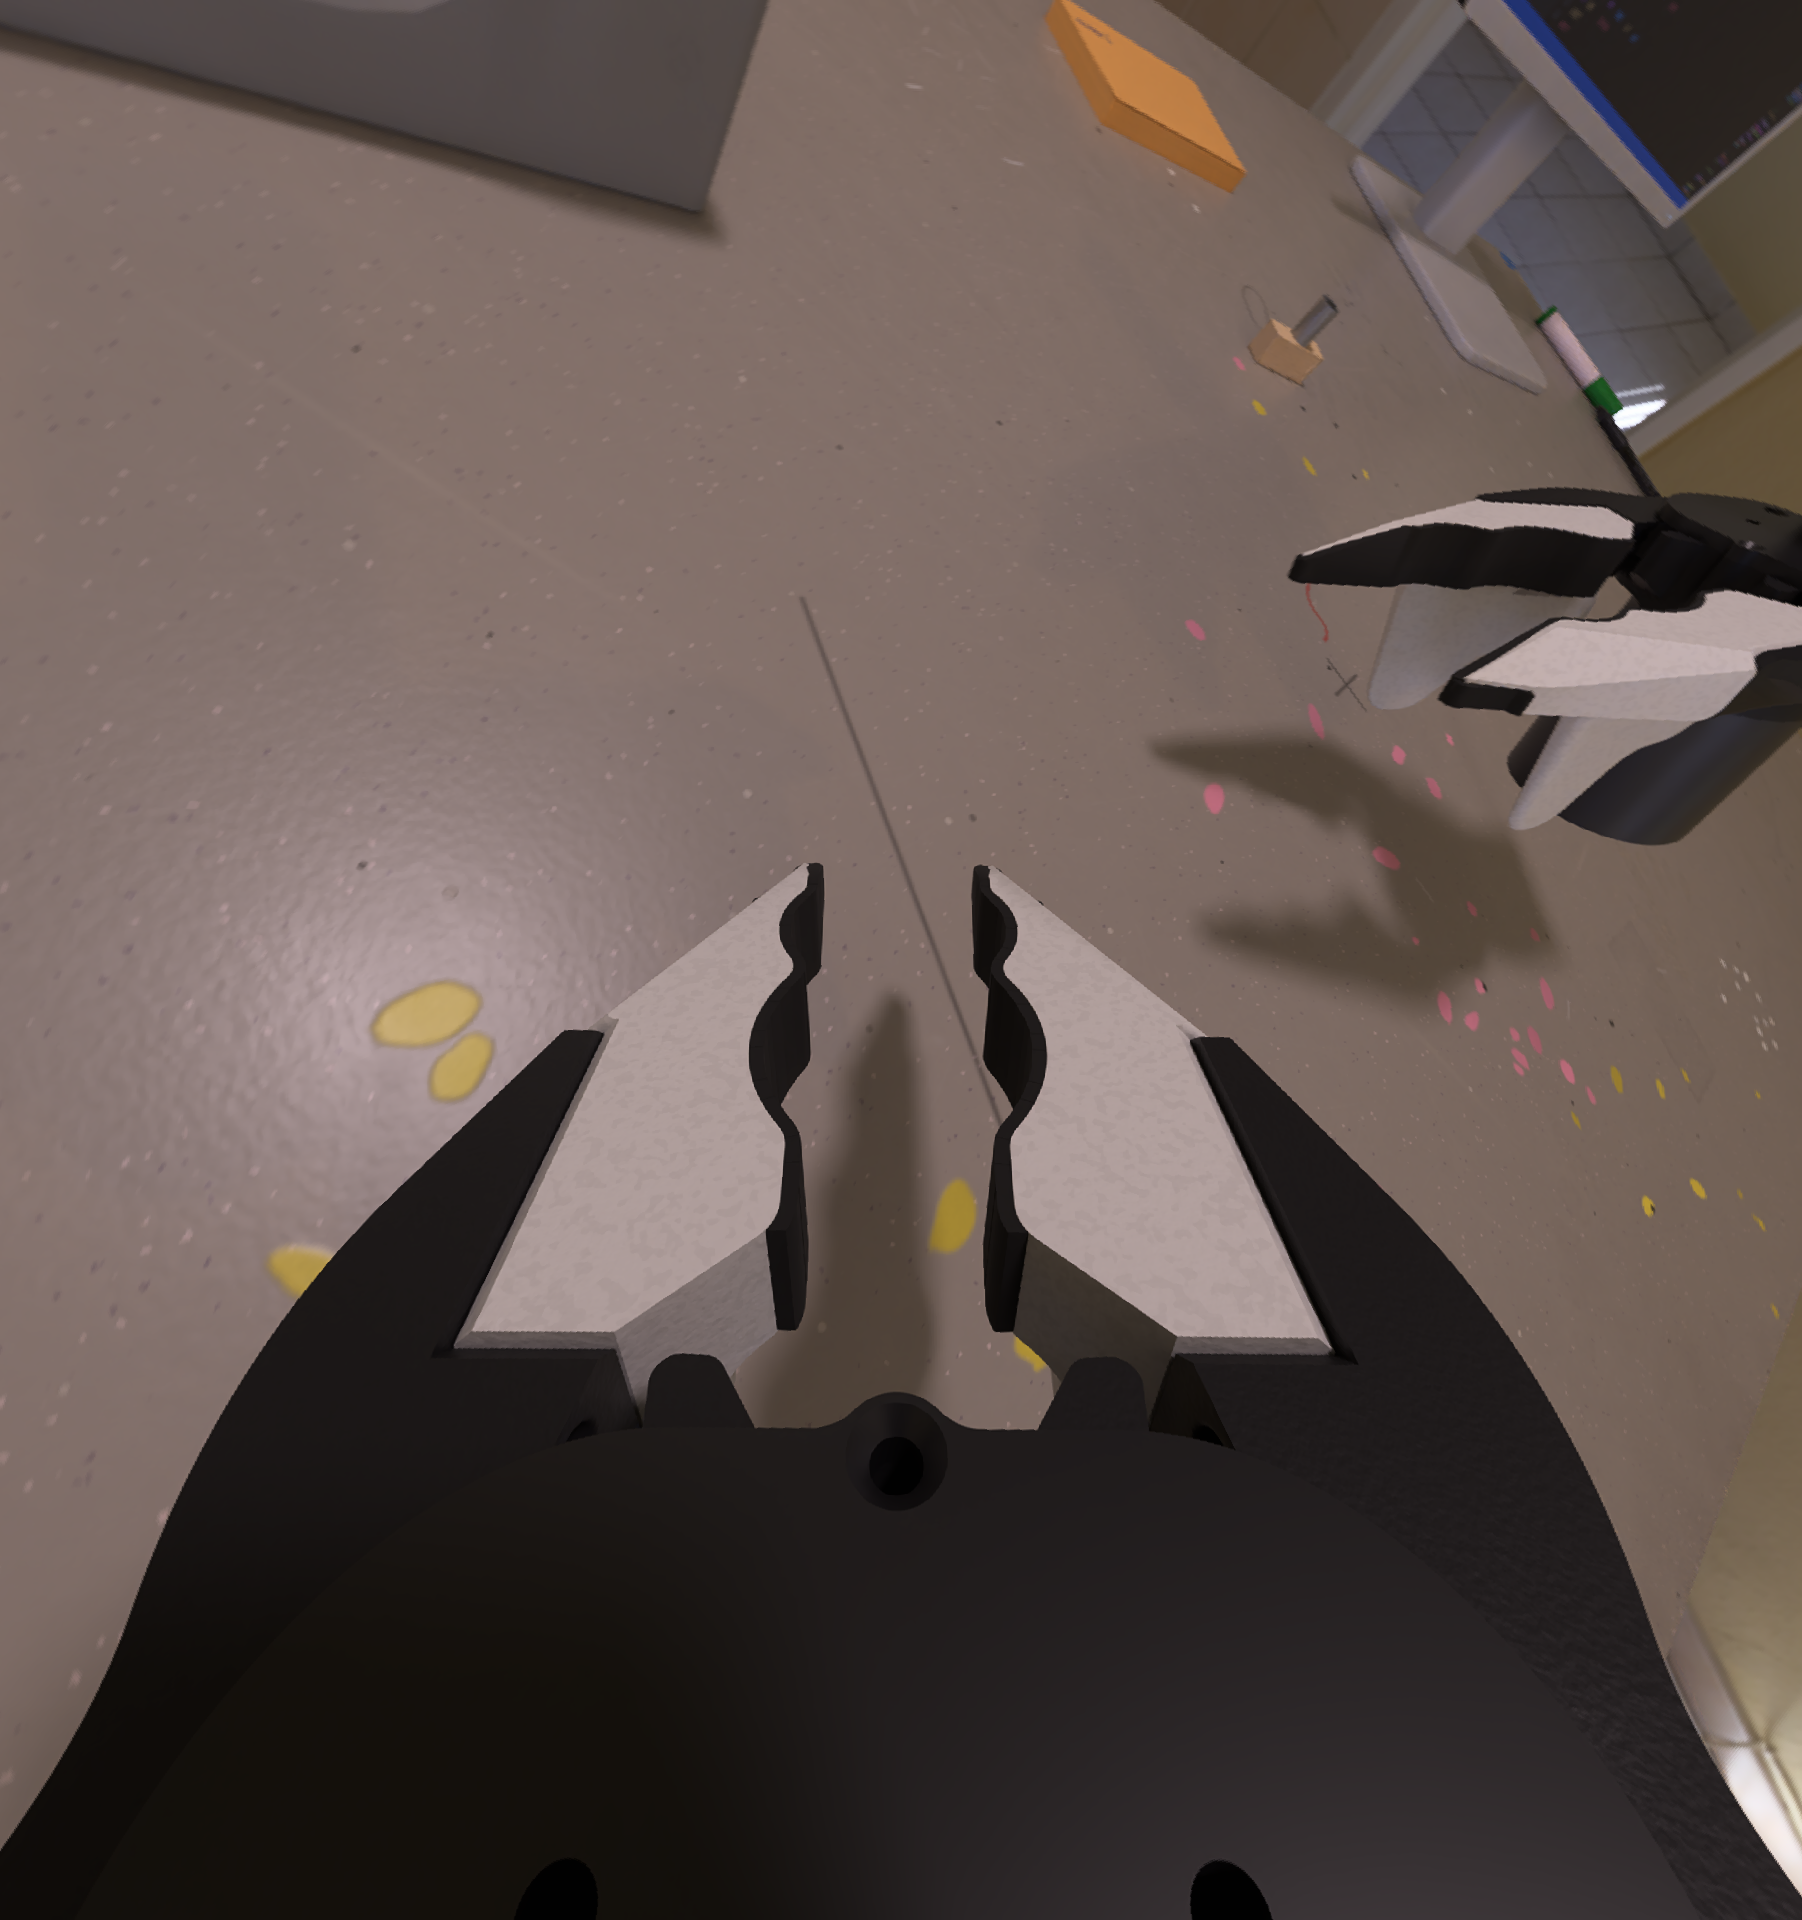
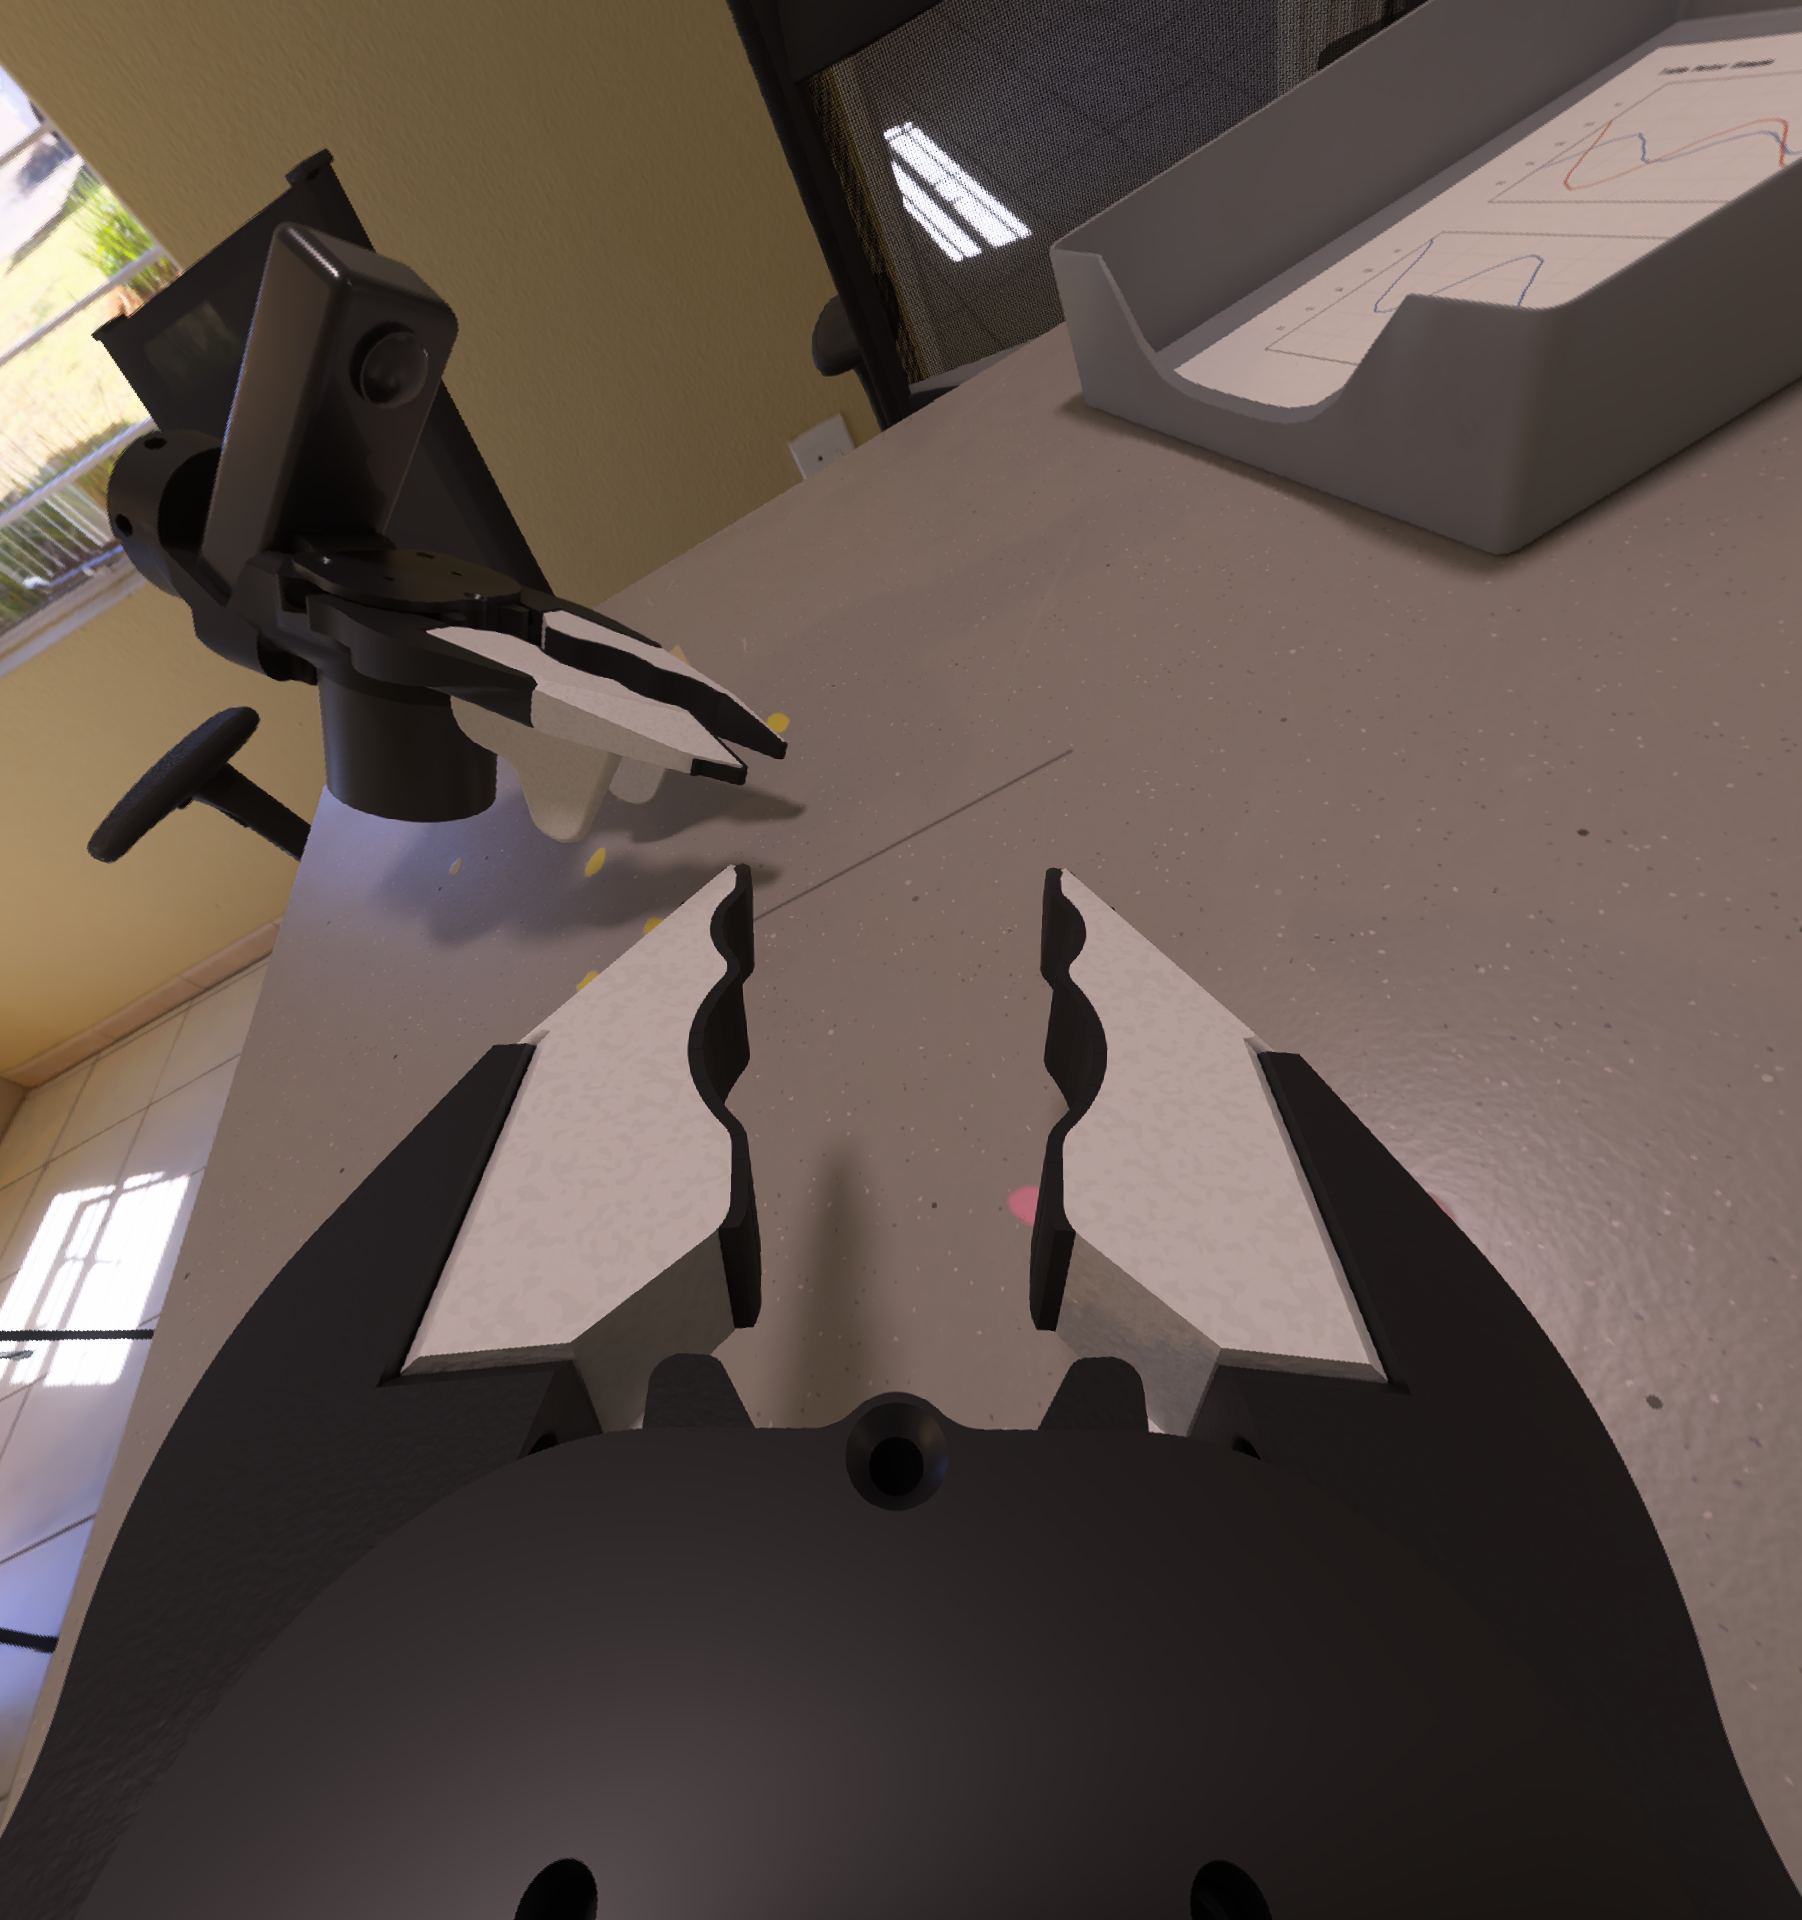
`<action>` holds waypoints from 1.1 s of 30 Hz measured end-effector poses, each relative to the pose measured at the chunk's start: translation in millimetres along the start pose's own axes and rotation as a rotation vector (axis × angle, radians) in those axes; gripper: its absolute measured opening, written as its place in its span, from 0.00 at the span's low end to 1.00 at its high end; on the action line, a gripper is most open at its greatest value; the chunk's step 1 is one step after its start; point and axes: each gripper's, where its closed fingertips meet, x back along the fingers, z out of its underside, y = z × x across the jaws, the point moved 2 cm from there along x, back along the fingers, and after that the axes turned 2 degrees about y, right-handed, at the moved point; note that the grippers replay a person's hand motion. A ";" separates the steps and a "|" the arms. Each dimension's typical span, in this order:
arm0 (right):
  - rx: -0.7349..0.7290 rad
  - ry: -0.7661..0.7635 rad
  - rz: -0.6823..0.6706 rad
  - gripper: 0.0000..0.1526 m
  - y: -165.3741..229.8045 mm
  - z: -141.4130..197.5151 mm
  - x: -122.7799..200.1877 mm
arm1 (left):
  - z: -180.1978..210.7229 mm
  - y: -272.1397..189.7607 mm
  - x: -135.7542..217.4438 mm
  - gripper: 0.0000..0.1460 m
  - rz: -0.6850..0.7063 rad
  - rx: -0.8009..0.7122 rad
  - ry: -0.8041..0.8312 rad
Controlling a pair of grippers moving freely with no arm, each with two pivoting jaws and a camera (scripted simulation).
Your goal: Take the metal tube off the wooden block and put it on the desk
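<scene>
Risk: metal tube [image 1: 1317, 317] stood upright in wooden block [image 1: 1288, 351], far ahead-right of left tool [image 1: 897, 883]; a long reach could topple the block if the tube is clipped sideways. Left tool was released, empty, low over bench [image 1: 564, 623]. Right tool [image 2: 897, 883] was released too, pointed away.

Orange pad [image 1: 1146, 88], green-capped marker [image 1: 1577, 358] — and a grey paper tray [image 2: 1448, 416].

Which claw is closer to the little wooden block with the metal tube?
Right, it seems. The right gripper hovers partway toward the wooden block and its metal tube. The left gripper hangs farther back; the block is far ahead to its right.
</scene>
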 end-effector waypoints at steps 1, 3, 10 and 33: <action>-0.005 0.000 -0.001 0.37 -0.9 0.5 1.2 | 1.7 2.1 1.5 0.19 -0.009 0.013 -0.003; -0.009 0.002 -0.007 0.37 -1.1 1.3 1.6 | 4.8 5.5 4.3 0.19 -0.028 0.030 -0.004; -0.001 0.014 -0.031 0.37 4.9 5.5 -5.3 | 7.9 5.0 10.0 0.19 -0.042 0.015 -0.035; 0.031 0.062 0.015 0.39 13.1 25.9 -20.8 | 33.7 28.9 77.2 0.31 -0.131 0.026 -0.224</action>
